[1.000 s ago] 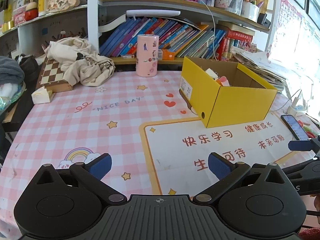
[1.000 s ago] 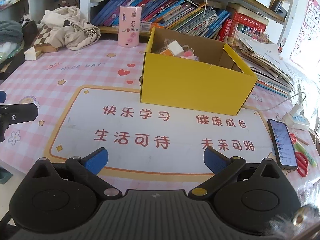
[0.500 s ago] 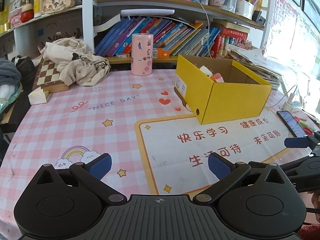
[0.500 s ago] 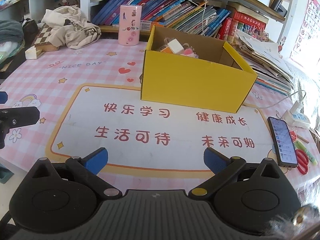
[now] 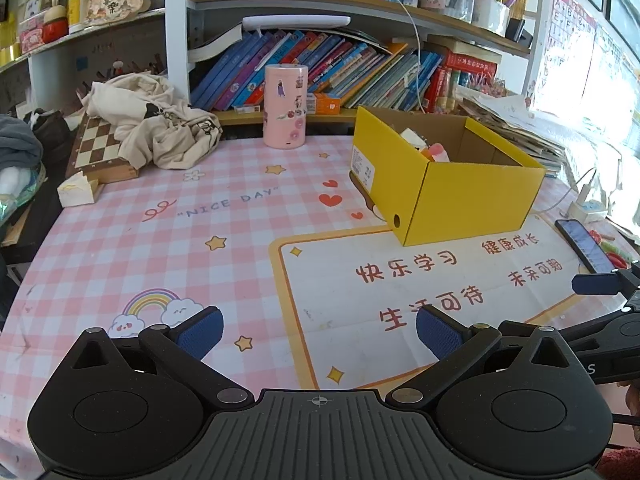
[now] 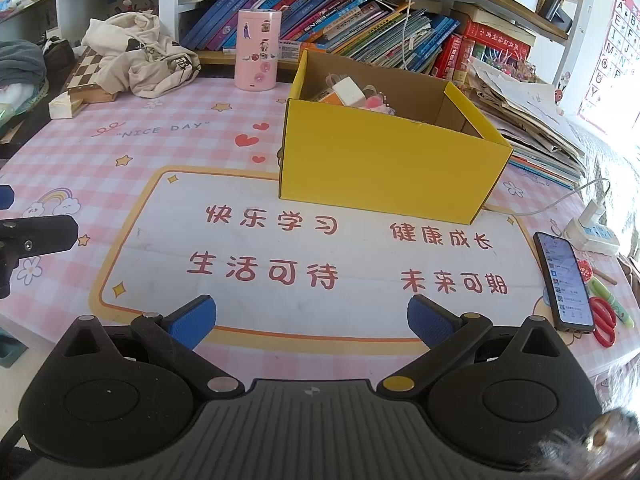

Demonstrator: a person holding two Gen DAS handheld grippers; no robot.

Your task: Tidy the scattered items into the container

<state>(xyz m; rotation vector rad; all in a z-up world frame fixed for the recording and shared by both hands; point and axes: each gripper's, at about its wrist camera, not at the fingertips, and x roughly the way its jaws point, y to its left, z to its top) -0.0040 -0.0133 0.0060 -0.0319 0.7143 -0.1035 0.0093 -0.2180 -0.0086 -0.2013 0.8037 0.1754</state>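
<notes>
Both the left gripper [image 5: 319, 330] and right gripper [image 6: 311, 317] hover with fingers spread and empty, near the yellow box [image 6: 384, 160], which already holds small items. The phone [image 6: 564, 280] and scissors [image 6: 604, 320] lie right of the box at the bench's edge, so a careless reach could knock them off.

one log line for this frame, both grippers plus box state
left gripper: open, empty | right gripper: open, empty | yellow box: upright on table mat, small items inside | phone: on table, right of box
</notes>
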